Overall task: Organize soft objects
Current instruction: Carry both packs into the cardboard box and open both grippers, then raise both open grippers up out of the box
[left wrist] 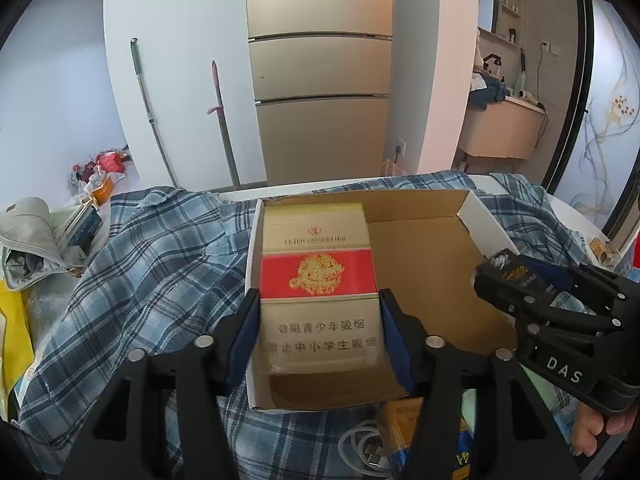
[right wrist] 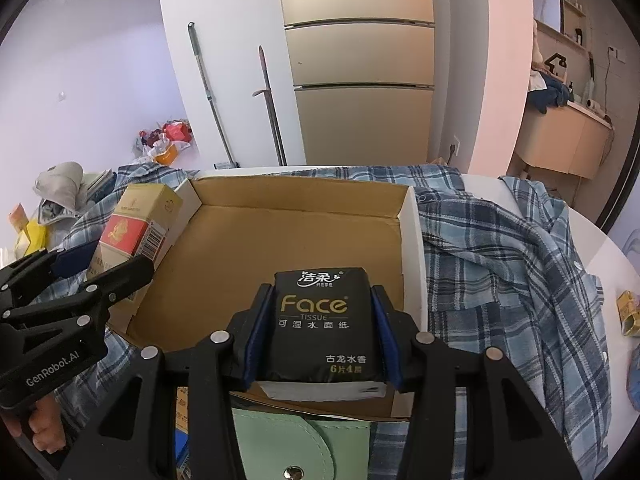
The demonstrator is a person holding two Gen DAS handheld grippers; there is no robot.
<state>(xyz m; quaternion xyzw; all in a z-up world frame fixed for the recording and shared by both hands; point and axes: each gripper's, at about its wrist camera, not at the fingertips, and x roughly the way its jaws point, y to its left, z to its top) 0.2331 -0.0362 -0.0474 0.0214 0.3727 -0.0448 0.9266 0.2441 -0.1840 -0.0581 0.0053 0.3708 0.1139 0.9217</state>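
I have two hand-held grippers. My left hand-held gripper (left wrist: 320,330) has one gold and red cigarette carton (left wrist: 318,280) between its blue pads; I cannot tell if they still squeeze it. My right hand-held gripper (right wrist: 320,334) has one black tissue pack (right wrist: 322,322) between its pads, same doubt. Both sit low in one cardboard box (right wrist: 410,248). Under the box lies one blue plaid shirt (right wrist: 500,264) on the table (right wrist: 612,256). Far ahead stand one gold fridge (left wrist: 320,80) and two mop sticks (left wrist: 150,112).

Left gripper (left wrist: 320,300) and right gripper (right wrist: 322,296) both angle downward, jaws parted.
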